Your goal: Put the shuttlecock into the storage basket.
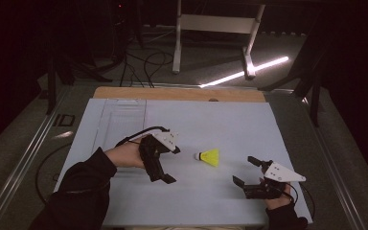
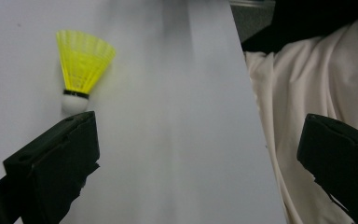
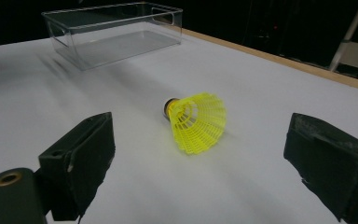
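Observation:
A yellow shuttlecock with a white cork tip lies on its side on the white board. My left gripper is open just left of it, jaws turned toward the near edge. In the left gripper view the shuttlecock lies just beyond the left jaw, outside the wide gap of the left gripper. My right gripper stands open to the shuttlecock's near right. In the right gripper view the shuttlecock lies ahead of the right gripper, skirt toward the camera, centred between the jaws and untouched.
A clear plastic box stands empty at the far left of the board, faint in the high view. A wooden strip edges the board's far side. The person's pale clothing lies past the near edge.

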`<state>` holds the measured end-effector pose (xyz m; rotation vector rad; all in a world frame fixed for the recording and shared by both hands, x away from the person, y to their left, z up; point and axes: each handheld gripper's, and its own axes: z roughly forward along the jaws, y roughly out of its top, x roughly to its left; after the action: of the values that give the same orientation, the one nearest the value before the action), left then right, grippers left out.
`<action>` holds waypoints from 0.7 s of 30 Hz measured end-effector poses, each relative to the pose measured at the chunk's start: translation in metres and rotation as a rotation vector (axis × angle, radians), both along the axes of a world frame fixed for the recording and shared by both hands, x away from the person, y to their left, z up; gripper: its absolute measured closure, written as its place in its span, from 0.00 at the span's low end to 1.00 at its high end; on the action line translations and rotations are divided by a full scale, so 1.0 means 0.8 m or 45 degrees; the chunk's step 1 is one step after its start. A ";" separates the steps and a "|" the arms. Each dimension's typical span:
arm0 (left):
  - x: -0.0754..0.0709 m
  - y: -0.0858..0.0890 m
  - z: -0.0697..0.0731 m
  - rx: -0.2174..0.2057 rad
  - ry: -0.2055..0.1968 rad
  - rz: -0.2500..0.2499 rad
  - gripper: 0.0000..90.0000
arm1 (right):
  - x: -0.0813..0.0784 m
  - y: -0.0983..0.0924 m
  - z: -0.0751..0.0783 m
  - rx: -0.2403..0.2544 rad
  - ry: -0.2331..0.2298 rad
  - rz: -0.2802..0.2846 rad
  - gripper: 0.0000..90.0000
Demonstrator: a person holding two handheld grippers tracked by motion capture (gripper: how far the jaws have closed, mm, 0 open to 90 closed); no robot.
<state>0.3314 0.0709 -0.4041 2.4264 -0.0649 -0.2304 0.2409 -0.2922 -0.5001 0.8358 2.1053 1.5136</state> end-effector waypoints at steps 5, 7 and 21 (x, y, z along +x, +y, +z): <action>0.009 -0.009 0.003 -0.073 -0.014 0.032 0.00 | 0.000 0.000 0.001 0.004 -0.003 0.002 0.10; 0.012 -0.013 0.003 -0.103 -0.011 0.040 0.00 | 0.000 -0.001 0.001 0.002 -0.007 0.005 0.10; 0.038 -0.027 0.000 -0.282 -0.046 0.170 0.00 | -0.001 -0.001 0.001 0.005 -0.006 0.003 0.10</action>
<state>0.3617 0.0490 -0.4037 2.2044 0.0526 -0.1123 0.2400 -0.2933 -0.4990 0.8306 2.1018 1.5197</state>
